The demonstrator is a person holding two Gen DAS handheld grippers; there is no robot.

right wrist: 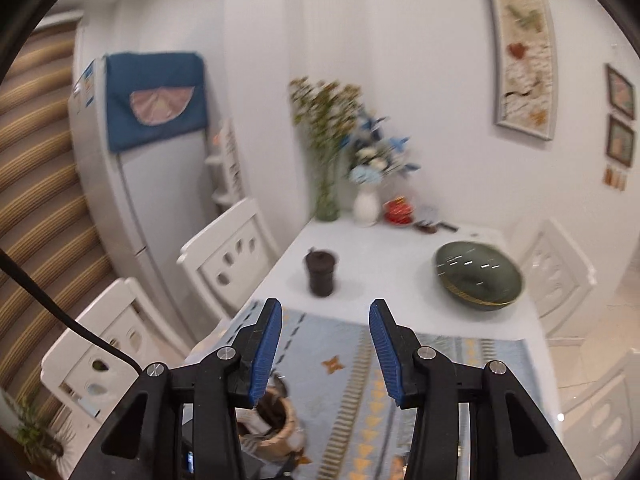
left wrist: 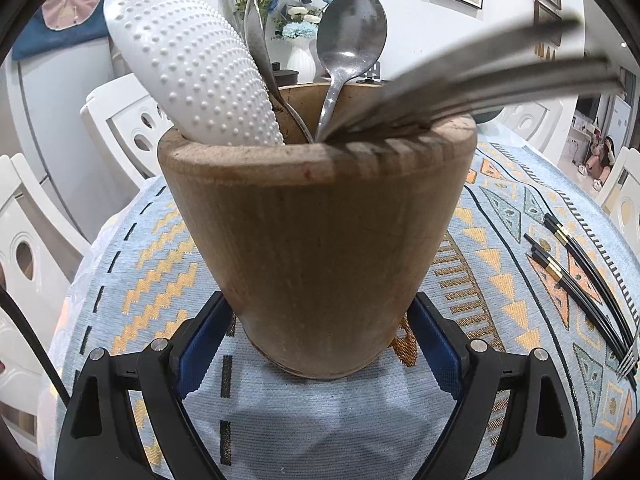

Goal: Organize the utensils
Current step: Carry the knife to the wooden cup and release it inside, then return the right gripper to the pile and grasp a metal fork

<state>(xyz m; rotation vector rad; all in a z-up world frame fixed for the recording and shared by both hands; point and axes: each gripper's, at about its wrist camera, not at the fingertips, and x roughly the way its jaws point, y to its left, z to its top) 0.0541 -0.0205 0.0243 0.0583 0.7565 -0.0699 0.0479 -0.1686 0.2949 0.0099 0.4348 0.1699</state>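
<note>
My left gripper (left wrist: 320, 344) pinches the wooden holder (left wrist: 316, 240) between its jaws, a spoon (left wrist: 350, 40) and paddle (left wrist: 188, 68) standing inside. My right gripper (right wrist: 325, 354) hangs above the surface (right wrist: 384, 276), jaws spread, holding nothing.

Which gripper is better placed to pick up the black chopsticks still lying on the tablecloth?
Probably the right gripper: it is open and empty, raised above the table. The left gripper brackets the wooden holder, steadying it. The chopsticks lie to the holder's right.
</note>
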